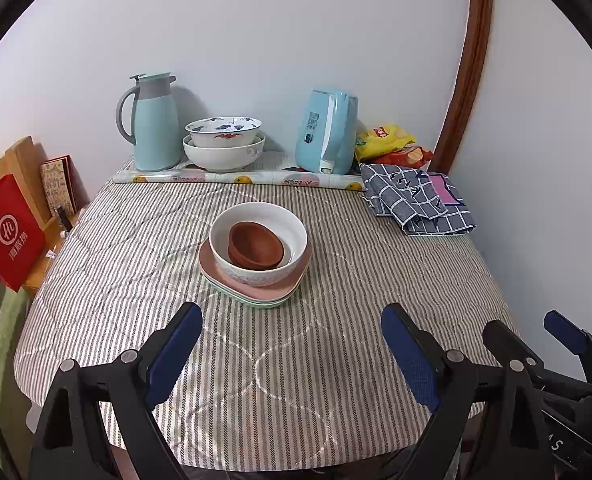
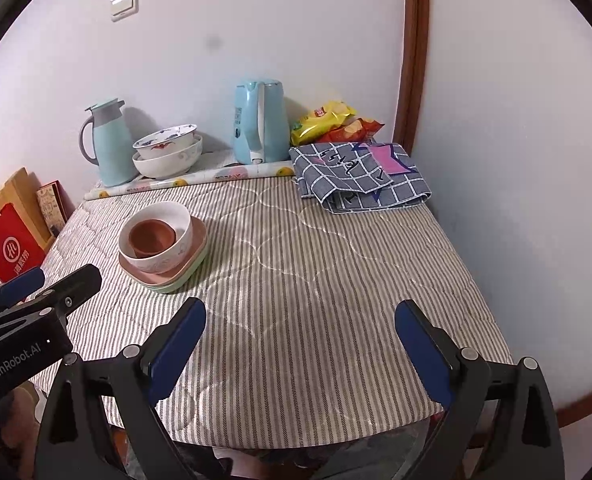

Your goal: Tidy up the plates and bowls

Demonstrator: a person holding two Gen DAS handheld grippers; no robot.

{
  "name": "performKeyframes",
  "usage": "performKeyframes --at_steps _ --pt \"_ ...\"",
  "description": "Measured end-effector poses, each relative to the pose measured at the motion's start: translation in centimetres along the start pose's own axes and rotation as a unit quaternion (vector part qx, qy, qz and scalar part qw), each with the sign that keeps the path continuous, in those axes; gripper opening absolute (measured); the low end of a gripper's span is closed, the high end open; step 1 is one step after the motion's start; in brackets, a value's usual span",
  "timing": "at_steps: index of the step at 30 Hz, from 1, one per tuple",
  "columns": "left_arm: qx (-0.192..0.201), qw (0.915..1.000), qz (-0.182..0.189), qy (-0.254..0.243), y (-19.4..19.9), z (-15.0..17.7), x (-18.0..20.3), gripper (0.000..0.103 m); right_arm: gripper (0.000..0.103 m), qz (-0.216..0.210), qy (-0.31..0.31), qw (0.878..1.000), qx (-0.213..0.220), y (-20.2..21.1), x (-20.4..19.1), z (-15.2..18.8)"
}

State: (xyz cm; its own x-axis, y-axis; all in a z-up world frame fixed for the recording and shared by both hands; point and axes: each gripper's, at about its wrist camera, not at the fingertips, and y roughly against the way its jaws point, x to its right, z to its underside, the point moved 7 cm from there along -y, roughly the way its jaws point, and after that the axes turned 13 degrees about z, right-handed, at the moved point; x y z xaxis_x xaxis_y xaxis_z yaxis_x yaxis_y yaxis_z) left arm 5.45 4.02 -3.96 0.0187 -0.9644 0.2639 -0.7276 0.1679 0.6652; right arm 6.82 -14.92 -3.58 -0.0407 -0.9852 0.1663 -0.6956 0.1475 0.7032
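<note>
A small brown bowl [image 1: 256, 249] sits inside a white bowl [image 1: 292, 236], which rests on a pink plate [image 1: 256, 286] stacked on a pale green plate [image 1: 264, 302], mid-table. The same stack shows at the left in the right wrist view: brown bowl [image 2: 152, 236], white bowl [image 2: 184, 220], pink plate [image 2: 198, 236], green plate [image 2: 176, 286]. Two more nested white bowls [image 1: 224, 142] [image 2: 168, 152] stand at the back. My left gripper [image 1: 292, 328] is open and empty, near the front edge, short of the stack. My right gripper [image 2: 299, 320] is open and empty, to the right of it.
The striped table cloth [image 1: 335, 280] [image 2: 315, 260] covers the table. At the back stand a blue thermos jug [image 1: 154, 120] [image 2: 108, 144], a blue kettle [image 1: 327, 130] [image 2: 260, 120] and snack bags [image 1: 387, 142] [image 2: 331, 122]. A folded checked cloth [image 1: 415, 200] [image 2: 359, 176] lies back right. A red bag [image 1: 8, 232] [image 2: 12, 248] hangs left.
</note>
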Motion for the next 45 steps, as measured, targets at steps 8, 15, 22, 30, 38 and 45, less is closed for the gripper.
performKeyframes --at_steps 8,15,22,30,38,45 --pt "0.0 1.0 -0.001 -0.003 0.1 0.1 0.3 0.091 0.095 0.0 0.003 1.0 0.004 0.5 -0.2 -0.1" --pt "0.001 1.0 -0.001 -0.004 0.2 0.2 0.3 0.091 0.095 -0.001 0.003 1.0 0.006 0.7 -0.1 -0.1" --pt "0.002 1.0 -0.001 -0.006 0.3 0.2 0.4 0.091 0.095 -0.003 0.003 1.0 0.006 0.7 -0.1 -0.1" --pt "0.003 1.0 -0.001 -0.005 0.3 0.2 0.3 0.091 0.095 -0.002 0.003 1.0 0.005 0.8 -0.2 -0.1" --pt "0.004 1.0 -0.001 -0.007 0.4 0.2 0.3 0.091 0.095 -0.002 0.002 1.0 0.008 1.1 -0.2 -0.4" --pt "0.005 1.0 0.0 -0.007 0.5 0.2 0.4 0.091 0.095 -0.005 0.001 1.0 0.01 1.2 0.0 -0.4"
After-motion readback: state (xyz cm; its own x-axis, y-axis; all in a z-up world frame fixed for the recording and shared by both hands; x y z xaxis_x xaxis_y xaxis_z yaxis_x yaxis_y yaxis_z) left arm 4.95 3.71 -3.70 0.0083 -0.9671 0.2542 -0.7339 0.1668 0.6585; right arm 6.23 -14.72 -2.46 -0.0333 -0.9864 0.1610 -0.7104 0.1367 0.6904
